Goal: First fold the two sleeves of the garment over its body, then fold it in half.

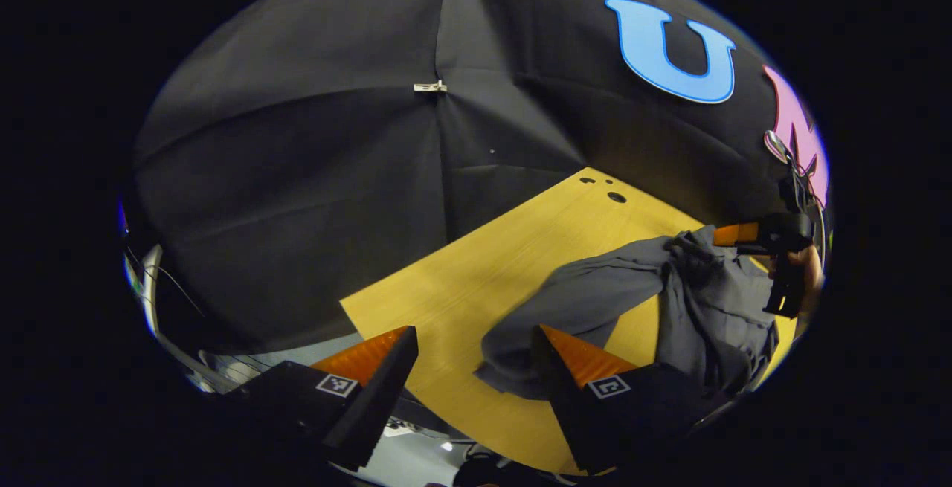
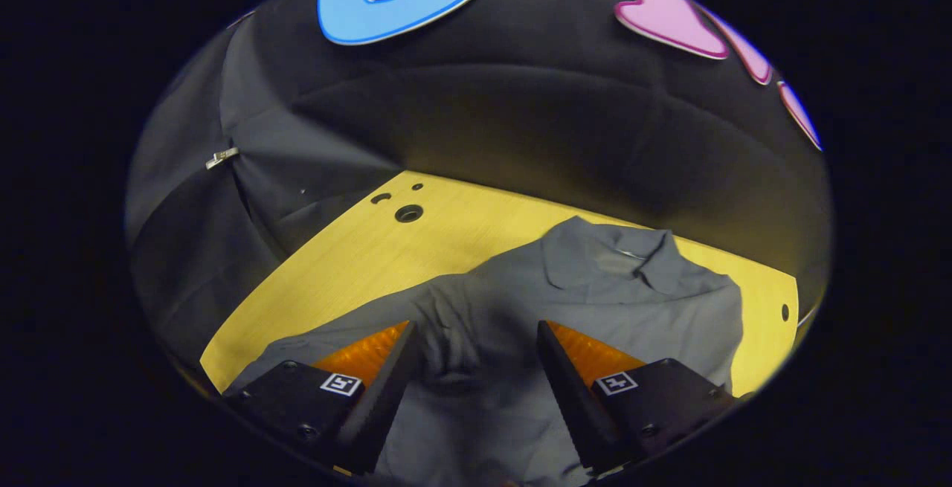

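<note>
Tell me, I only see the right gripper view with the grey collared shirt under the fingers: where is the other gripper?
Observer: The left gripper hangs open above the yellow wooden table, near the end of the grey shirt's outstretched sleeve.
Operator: Is it holding the sleeve?
Observer: No, its fingers stand apart with nothing between them; the sleeve end lies just past one finger.
Operator: Can you see my gripper from there?
Observer: Yes, the right gripper appears over the far side of the grey collared shirt, with a hand behind it.
</note>
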{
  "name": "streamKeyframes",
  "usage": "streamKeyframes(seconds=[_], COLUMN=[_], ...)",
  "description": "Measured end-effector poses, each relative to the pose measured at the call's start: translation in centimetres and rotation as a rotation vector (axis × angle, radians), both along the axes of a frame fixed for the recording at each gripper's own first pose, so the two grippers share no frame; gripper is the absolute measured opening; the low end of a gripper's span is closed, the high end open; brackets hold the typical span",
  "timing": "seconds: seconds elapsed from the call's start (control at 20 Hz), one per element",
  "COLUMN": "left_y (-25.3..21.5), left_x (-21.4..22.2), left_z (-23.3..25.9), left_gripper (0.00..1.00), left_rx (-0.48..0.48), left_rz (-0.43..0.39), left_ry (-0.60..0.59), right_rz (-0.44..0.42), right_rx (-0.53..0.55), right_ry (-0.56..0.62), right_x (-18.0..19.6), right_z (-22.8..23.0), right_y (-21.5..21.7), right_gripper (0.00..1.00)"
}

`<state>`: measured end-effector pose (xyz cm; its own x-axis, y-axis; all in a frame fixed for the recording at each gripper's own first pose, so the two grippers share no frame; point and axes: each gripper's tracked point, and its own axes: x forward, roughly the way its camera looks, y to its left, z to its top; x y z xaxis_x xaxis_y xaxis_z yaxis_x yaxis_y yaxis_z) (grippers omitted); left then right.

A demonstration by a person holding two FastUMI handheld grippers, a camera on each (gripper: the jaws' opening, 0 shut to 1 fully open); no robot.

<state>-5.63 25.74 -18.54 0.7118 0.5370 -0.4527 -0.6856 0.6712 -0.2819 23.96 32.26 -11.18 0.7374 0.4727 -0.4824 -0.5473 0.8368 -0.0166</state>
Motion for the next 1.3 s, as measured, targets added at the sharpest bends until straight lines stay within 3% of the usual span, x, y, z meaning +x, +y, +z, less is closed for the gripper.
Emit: streamKeyframes(seconds=[0.4,0.5,0.65,0.7,0.9,1.1,1.3], left_y=[-1.1,-1.5,-2.2,-2.4,-2.6,-3.6,-4.2], left_x=[3.8,4.6,5.4,5.6,6.6,8.0,9.8], left_z=[-4.0,-5.1,-7.3,-7.8,-8.4,-8.3,-7.9], left_gripper=[0.96,0.92,1.0,0.96,0.98,0.74,0.34], left_rx=[-0.097,-0.11,-0.142,-0.142,-0.022,-0.015,0.001], left_rz=[-0.054,-0.07,-0.077,-0.081,-0.137,-0.192,-0.285], left_ry=[0.041,0.07,0.128,0.149,0.251,0.25,0.247], right_rz=[-0.126,-0.174,-0.235,-0.249,-0.253,-0.261,-0.273], right_rx=[-0.063,-0.055,-0.025,-0.02,-0.089,-0.117,-0.115], right_ry=[-0.078,-0.099,-0.082,-0.1,-0.163,-0.147,-0.104], right_x=[-1.9,-2.9,-4.8,-5.2,-6.5,-7.7,-9.2], right_z=[2.1,2.7,2.8,3.2,3.5,2.4,0.9], right_y=[-13.9,-16.9,-20.3,-21.3,-24.5,-25.9,-26.9], right_gripper=[0.98,0.98,0.98,0.98,0.98,0.99,0.98])
